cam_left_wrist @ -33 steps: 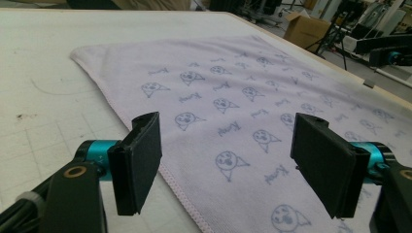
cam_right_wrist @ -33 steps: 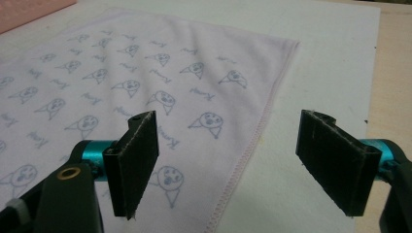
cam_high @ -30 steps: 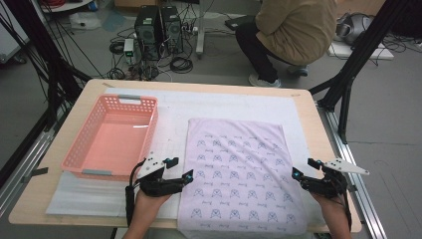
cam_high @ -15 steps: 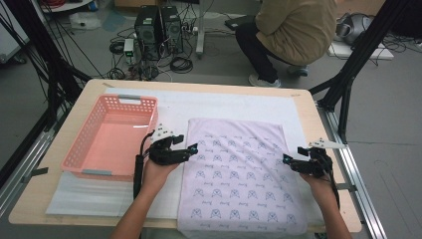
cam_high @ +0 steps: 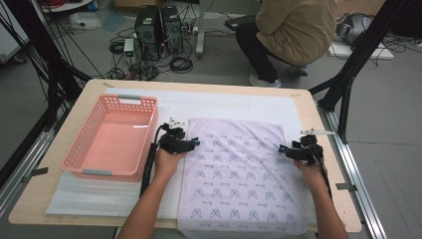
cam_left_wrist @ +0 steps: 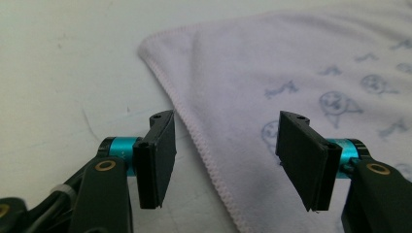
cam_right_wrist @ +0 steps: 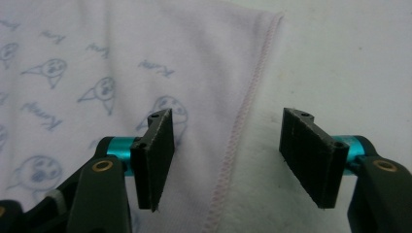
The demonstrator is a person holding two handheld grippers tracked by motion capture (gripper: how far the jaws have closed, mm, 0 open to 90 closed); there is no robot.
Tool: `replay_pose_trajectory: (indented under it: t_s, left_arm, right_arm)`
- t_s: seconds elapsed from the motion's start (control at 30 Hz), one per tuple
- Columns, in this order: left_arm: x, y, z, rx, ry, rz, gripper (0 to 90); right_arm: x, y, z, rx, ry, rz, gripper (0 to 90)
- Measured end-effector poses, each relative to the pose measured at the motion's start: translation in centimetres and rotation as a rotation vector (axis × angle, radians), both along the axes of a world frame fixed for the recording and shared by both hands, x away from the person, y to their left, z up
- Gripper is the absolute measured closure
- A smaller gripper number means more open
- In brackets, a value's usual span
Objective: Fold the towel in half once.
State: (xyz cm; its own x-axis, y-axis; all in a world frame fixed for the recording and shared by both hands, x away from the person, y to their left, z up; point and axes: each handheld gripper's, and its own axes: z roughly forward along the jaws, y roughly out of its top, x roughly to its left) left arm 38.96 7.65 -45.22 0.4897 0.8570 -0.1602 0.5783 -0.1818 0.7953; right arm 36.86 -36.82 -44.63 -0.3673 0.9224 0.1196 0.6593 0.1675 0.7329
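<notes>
We find both grippers farther up the table than in the earlier frames: a second ago they sat near the front edge, and they have since travelled forward along the two side hems of the cloth (cam_high: pixel 239 174). The left gripper (cam_high: pixel 195 142) now lies at the cloth's left hem, close to its far left corner and just beside the pink basket (cam_high: pixel 87 157). The right gripper (cam_high: pixel 282 148) lies at the right hem, somewhat short of the far right corner. The cloth itself has not shifted; it remains spread flat on the white mat (cam_high: pixel 224 104) that covers the wooden table (cam_high: pixel 323 124). In the left gripper view, the left gripper (cam_left_wrist: pixel 226 160) stands with its jaws wide apart, one on either side of the stitched hem, holding nothing. The right gripper view shows the right gripper (cam_right_wrist: pixel 227 158) likewise gaping, astride the opposite hem, with nothing held. The cloth (cam_right_wrist: pixel 121 73) is pale lilac, printed with small blue cartoon faces and a short script word repeated among them; we cannot read that word with certainty. No other label or brand is legible.
</notes>
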Motion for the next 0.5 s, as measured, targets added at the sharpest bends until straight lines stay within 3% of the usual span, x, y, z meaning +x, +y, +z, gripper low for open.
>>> replay_pose_trajectory:
  t_s: [0.13, 0.23, 0.27, 0.33, 0.4, 0.5]
  left_arm:
    - [0.0, -0.3, 0.0, 0.017, -0.009, 0.011, 44.5]
    - [-0.3, -1.0, 0.0, 0.088, -0.033, 0.032, 52.0]
    - [-0.4, -1.2, 0.0, 0.118, -0.047, 0.025, 54.0]
    - [-0.5, -1.4, 0.0, 0.133, -0.062, -0.006, 63.9]
    - [-0.7, -1.7, 0.0, 0.156, -0.078, -0.048, 74.8]
    - [-0.6, -1.6, 0.0, 0.122, -0.059, -0.057, 83.6]
  right_arm:
    - [0.2, -0.1, 0.0, -0.018, -0.011, -0.005, 47.6]
    - [0.2, 0.0, 0.0, -0.038, -0.012, -0.004, 50.8]
    - [0.2, 0.1, 0.0, -0.053, -0.014, -0.003, 52.5]
    - [0.2, 0.3, 0.1, -0.065, -0.006, 0.004, 58.1]
    - [0.4, 0.6, 0.4, -0.072, 0.013, 0.026, 69.7]
    - [0.4, 1.1, 0.6, -0.07, 0.032, 0.064, 84.6]
